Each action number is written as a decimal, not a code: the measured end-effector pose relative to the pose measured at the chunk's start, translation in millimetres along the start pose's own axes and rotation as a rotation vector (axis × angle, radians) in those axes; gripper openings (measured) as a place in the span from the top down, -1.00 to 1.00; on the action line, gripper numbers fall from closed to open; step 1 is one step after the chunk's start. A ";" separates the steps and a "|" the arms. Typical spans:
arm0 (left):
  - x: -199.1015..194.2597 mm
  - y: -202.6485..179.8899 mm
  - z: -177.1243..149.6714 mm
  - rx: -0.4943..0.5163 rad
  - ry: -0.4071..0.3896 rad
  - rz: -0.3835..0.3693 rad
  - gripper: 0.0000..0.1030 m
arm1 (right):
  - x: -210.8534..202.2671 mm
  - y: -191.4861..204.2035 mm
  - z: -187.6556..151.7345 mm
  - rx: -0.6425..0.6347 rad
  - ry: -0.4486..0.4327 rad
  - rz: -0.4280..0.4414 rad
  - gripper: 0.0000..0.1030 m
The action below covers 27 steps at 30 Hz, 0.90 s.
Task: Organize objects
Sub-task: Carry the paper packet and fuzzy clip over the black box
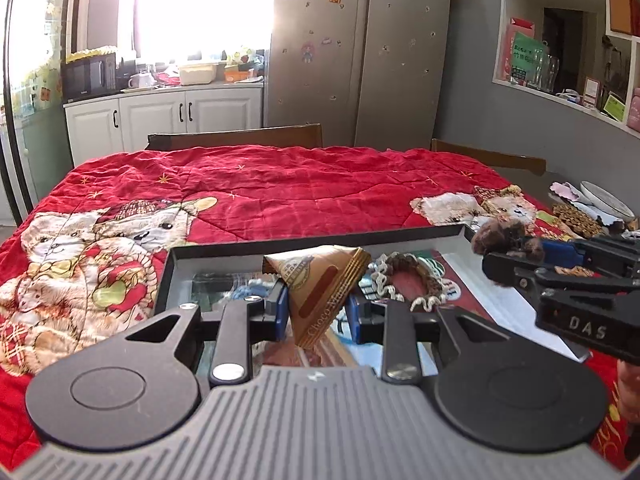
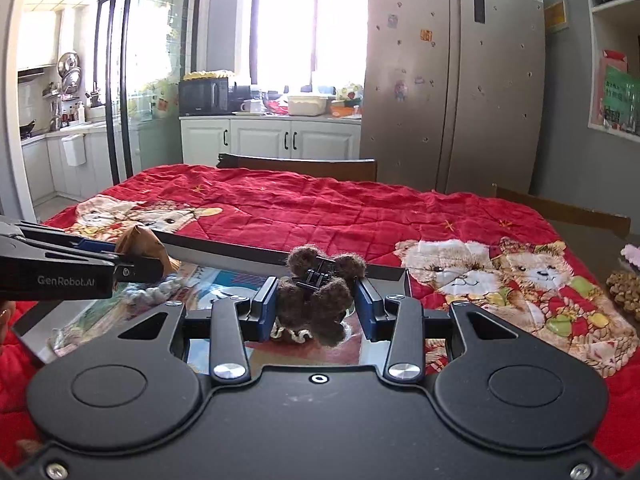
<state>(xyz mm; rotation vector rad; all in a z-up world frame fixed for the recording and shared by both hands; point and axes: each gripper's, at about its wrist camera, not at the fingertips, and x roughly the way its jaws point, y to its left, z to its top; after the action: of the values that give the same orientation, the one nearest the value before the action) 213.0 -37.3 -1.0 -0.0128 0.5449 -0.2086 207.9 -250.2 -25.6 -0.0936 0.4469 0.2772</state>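
My left gripper (image 1: 318,306) is shut on a brown triangular chocolate packet (image 1: 320,286) and holds it over a black-rimmed shallow box (image 1: 320,240) with a printed bottom. My right gripper (image 2: 316,306) is shut on a fuzzy brown hair clip (image 2: 318,296) over the same box (image 2: 240,254). In the left wrist view the right gripper (image 1: 504,258) comes in from the right with the clip (image 1: 504,238). In the right wrist view the left gripper (image 2: 120,258) comes in from the left with the packet (image 2: 140,246). A crocheted brown and cream scrunchie (image 1: 412,280) lies in the box.
A red quilt with bear prints (image 1: 300,192) covers the table. A blue knitted item (image 2: 156,290) lies in the box. At the table's right end are a white dish (image 1: 604,198), a brown patterned item (image 1: 576,216) and a pink item (image 2: 632,254). Wooden chair backs (image 1: 240,138) stand behind the table.
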 end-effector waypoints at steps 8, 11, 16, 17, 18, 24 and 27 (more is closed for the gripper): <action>21.4 -6.0 3.7 0.004 0.006 0.013 0.37 | 30.5 -8.8 -7.4 0.040 0.030 -0.017 0.25; 27.6 -9.1 2.4 0.018 0.005 0.021 0.36 | 39.0 -10.4 -9.5 0.048 0.035 -0.025 0.25; 38.0 -9.6 -0.3 0.010 0.023 0.016 0.36 | 45.5 -10.9 -11.7 0.050 0.040 -0.027 0.25; 39.7 -9.9 -1.0 0.013 0.026 0.016 0.36 | 45.7 -10.5 -11.5 0.046 0.037 -0.027 0.25; 41.2 -10.4 -1.7 0.015 0.029 0.017 0.36 | 45.6 -9.9 -11.2 0.043 0.035 -0.029 0.25; 48.7 -12.6 -4.5 0.023 0.049 0.020 0.36 | 49.9 -8.8 -11.8 0.047 0.048 -0.026 0.25; 50.2 -13.2 -4.7 0.024 0.050 0.023 0.35 | 51.9 -10.5 -10.4 0.056 0.056 -0.029 0.25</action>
<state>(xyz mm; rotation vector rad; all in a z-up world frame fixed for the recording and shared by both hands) 250.0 -60.0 -29.9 0.0224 0.5923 -0.1936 251.4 -249.1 -57.3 -0.0528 0.5082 0.2341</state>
